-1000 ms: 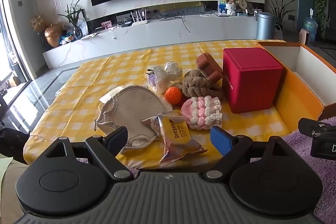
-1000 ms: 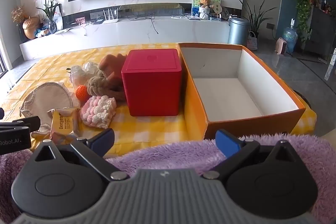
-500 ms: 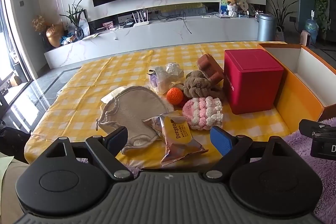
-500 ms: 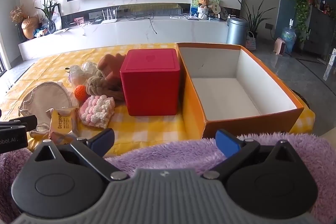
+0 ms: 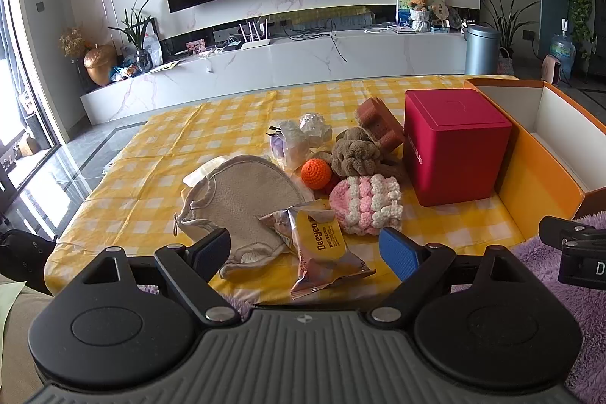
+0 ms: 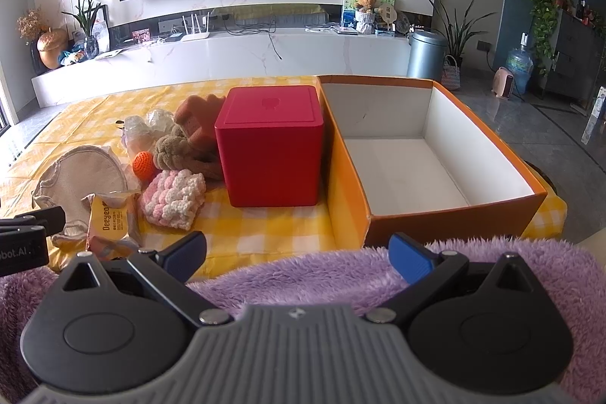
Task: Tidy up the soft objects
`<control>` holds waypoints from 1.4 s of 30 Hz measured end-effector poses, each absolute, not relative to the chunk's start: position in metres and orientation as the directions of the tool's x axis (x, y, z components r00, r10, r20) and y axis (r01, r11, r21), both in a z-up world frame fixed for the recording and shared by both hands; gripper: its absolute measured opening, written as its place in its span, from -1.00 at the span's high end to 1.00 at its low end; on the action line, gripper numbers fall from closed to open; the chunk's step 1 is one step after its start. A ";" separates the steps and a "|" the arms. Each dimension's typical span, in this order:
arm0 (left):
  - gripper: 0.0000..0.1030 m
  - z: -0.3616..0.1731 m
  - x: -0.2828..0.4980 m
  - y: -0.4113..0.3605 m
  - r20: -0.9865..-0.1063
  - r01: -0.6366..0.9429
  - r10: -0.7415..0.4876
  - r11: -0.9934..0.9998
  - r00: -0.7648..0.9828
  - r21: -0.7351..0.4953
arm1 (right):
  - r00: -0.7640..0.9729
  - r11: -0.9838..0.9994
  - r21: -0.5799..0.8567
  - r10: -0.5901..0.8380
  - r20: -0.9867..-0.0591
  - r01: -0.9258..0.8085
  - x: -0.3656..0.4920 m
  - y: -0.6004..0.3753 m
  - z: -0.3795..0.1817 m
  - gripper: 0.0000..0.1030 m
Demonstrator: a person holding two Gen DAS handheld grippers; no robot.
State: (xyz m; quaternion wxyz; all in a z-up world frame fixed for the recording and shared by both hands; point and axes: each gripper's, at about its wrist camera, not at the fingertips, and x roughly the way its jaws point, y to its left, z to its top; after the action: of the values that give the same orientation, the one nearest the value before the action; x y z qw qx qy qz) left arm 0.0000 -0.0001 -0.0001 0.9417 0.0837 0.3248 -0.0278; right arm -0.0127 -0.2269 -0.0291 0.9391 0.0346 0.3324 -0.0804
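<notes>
Soft things lie in a heap on the yellow checked cloth: a beige cloth pouch (image 5: 242, 199), an orange crochet ball (image 5: 316, 171), a pink-and-white crochet piece (image 5: 365, 203), a brown plush knot (image 5: 354, 154) and a brown sponge (image 5: 378, 124). A snack packet (image 5: 322, 245) lies nearest me. My left gripper (image 5: 305, 250) is open, low before the packet and pouch, holding nothing. My right gripper (image 6: 297, 254) is open over a purple fluffy fabric (image 6: 322, 279), short of the table edge. The orange box (image 6: 416, 158) with a white inside stands at the right.
A red cube box (image 6: 270, 158) stands between the heap and the orange box. Clear plastic-wrapped items (image 5: 299, 139) sit behind the ball. Beyond the table are a TV wall, a white console and a grey bin (image 5: 481, 50). The table's left half (image 5: 170, 146) is bare cloth.
Both views have shifted slightly; the table objects sit a little nearer and lower. Both grippers stay open and nothing on the table has moved.
</notes>
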 end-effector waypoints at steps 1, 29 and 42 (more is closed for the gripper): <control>-1.00 0.000 0.000 0.000 -0.616 0.107 0.002 0.984 0.788 0.140 | 0.766 0.985 0.012 -0.127 -0.630 0.174 -0.013 -0.227 -0.029 -0.95; -1.00 0.000 0.000 0.000 -0.612 0.106 0.000 0.985 0.791 0.137 | 0.755 0.984 -0.020 -0.149 -0.638 0.177 -0.014 -0.221 -0.030 -0.95; -1.00 0.000 0.000 0.000 -0.611 0.107 -0.001 0.985 0.792 0.136 | 0.754 0.984 -0.020 -0.149 -0.639 0.178 -0.014 -0.221 -0.031 -0.95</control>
State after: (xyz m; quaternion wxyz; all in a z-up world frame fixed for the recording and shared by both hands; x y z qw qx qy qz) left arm -0.0002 -0.0001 -0.0002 0.9429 0.0821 0.3215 -0.0286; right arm -0.0137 -0.2212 -0.0312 0.9364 0.0211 0.3394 -0.0873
